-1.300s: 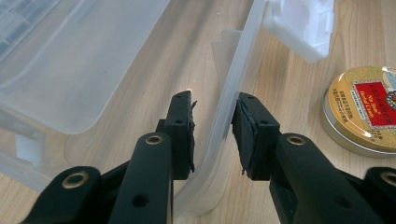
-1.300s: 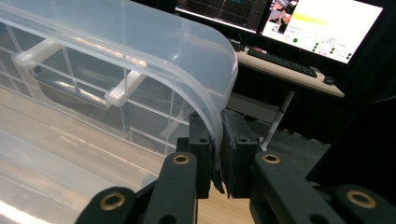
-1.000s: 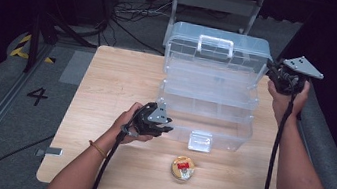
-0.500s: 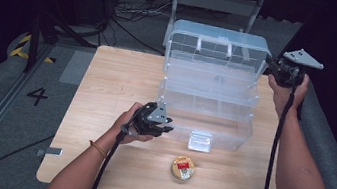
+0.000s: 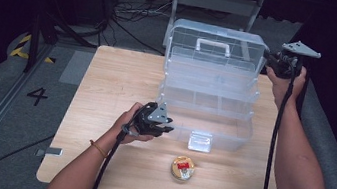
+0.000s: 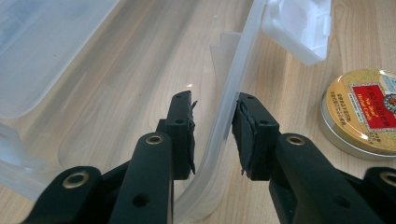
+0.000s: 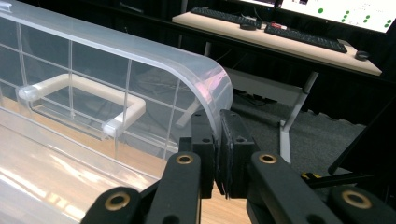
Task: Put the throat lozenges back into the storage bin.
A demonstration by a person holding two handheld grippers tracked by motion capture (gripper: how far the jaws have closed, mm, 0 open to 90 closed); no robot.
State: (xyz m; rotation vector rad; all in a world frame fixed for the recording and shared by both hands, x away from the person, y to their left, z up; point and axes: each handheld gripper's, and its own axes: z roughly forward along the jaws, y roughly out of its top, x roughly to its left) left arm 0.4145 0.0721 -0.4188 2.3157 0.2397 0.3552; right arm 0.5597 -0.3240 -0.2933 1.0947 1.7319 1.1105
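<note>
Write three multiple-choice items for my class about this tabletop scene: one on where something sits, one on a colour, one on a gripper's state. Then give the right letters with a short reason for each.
1. Where does the round tin sit?
A. inside the box
B. on the table in front of the box
C. on the floor

2. What colour is the tin's lid?
A. gold with a red label
B. plain blue
C. black

3. What is the right gripper doing?
A. hanging open in the air
B. shut on the lid of the clear plastic box
C. holding the tin

Key: 1 B, the high view shows the tin on bare wood near the box's latch. 2 A, the left gripper view shows gold metal and a red label. 3 B, its fingers pinch the lid's edge in the right gripper view.
</note>
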